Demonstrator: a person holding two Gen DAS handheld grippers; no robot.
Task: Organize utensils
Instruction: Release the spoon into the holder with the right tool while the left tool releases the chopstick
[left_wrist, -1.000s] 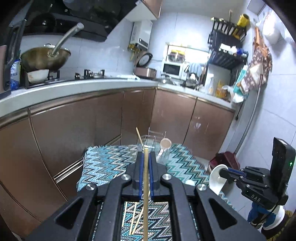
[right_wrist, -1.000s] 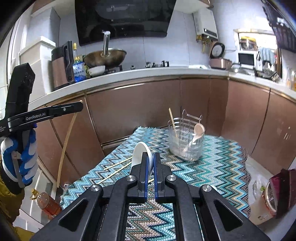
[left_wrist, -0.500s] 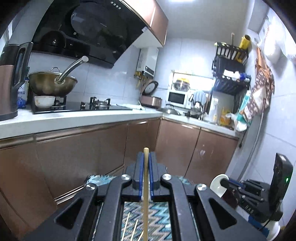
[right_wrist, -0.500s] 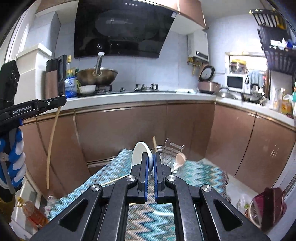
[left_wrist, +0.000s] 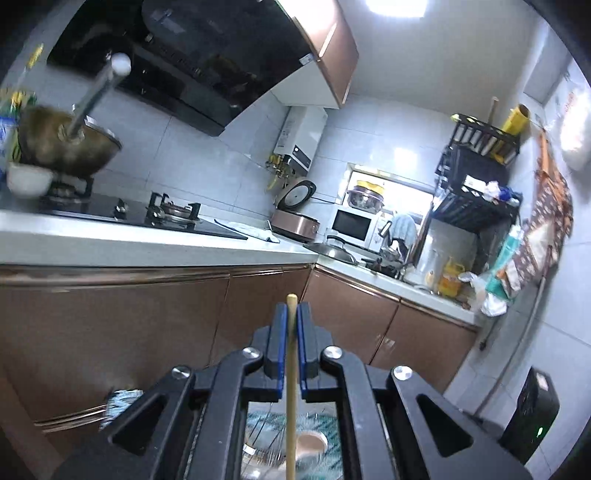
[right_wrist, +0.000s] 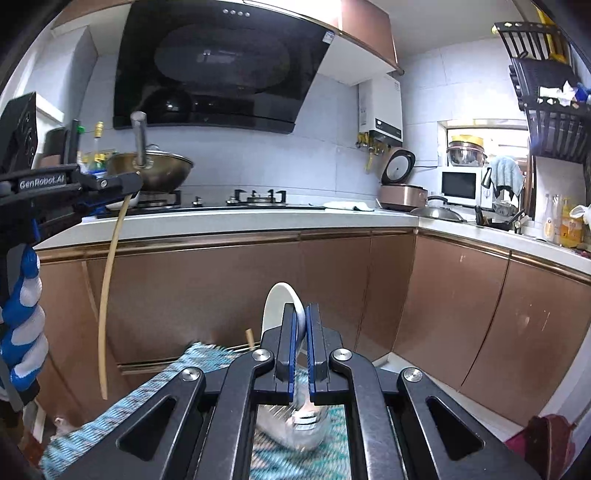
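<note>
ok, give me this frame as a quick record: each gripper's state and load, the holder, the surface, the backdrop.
left gripper: shut on chopstick, which hangs down below the jaws
right gripper: shut on white spoon, bowl end sticking up past the jaws
utensil holder: blurred, seen below the right gripper, on the zigzag cloth
holder contents: one chopstick tip and a spoon visible; the rest is too blurred to tell
hand: blue-and-white glove on the left gripper's handle
backdrop: wok on the hob, range hood above
</note>
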